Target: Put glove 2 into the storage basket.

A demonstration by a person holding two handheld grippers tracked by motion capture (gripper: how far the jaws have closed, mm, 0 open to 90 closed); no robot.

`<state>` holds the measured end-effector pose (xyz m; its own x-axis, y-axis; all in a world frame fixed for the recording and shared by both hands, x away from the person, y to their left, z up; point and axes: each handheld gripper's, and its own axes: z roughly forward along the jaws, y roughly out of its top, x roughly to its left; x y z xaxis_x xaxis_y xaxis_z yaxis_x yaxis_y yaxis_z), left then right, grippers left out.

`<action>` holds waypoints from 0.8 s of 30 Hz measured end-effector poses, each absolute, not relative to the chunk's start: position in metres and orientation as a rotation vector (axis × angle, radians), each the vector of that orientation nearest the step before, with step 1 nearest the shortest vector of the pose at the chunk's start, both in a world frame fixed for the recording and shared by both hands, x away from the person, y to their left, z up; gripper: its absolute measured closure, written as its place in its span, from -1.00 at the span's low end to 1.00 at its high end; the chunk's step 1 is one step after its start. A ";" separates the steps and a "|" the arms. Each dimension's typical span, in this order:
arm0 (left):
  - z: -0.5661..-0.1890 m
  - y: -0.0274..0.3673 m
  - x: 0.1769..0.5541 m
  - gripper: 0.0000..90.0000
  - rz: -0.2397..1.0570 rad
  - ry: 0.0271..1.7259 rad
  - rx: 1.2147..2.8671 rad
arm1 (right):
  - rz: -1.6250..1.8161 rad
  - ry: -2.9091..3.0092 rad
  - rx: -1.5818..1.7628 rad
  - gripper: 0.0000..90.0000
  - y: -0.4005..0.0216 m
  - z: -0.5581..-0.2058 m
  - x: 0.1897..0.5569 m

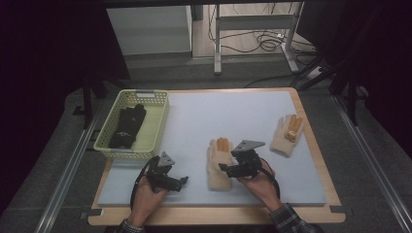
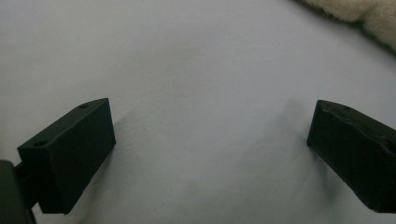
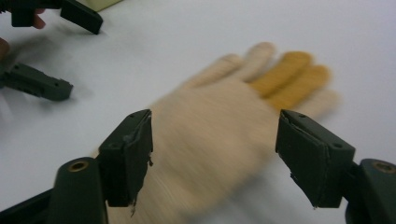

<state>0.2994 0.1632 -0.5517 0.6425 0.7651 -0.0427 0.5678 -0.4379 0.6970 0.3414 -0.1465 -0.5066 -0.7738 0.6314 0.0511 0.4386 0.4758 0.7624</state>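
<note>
Two cream gloves lie on the grey mat (image 1: 204, 121); the near glove (image 1: 218, 165) rests flat, palm up, close to the front edge, its orange-tipped fingers pointing away. The right gripper (image 3: 212, 154) hangs over its palm, jaws wide and holding nothing — best to drop squarely and pinch the cuff, not loose knit. The left gripper (image 1: 171, 182) waits open and empty beside it. The far glove (image 1: 286, 133) lies well apart; the yellow basket (image 1: 158, 119) already holds a black glove (image 1: 127, 127).

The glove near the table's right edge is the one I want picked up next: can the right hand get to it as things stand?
Probably yes. That glove lies flat in the open, apart from the other glove, and the right gripper is open with nothing held.
</note>
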 end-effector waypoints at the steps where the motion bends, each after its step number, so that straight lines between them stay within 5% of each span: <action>1: -0.552 0.163 0.299 -0.97 0.366 1.033 2.166 | 1.166 2.491 0.909 -0.03 -0.160 -0.504 0.338; 2: -0.552 0.163 0.299 -0.97 0.366 1.032 2.166 | 1.166 2.491 0.909 -0.03 -0.160 -0.504 0.338; 6: -0.552 0.163 0.299 -0.97 0.366 1.032 2.165 | 1.155 2.573 0.897 0.56 -0.175 -0.521 0.327; 15: -0.552 0.163 0.299 -0.97 0.367 1.031 2.166 | 1.174 2.592 0.841 0.52 -0.156 -0.531 0.320; 24: -0.552 0.163 0.299 -0.97 0.366 1.032 2.166 | 1.145 2.481 0.941 0.27 -0.197 -0.514 0.340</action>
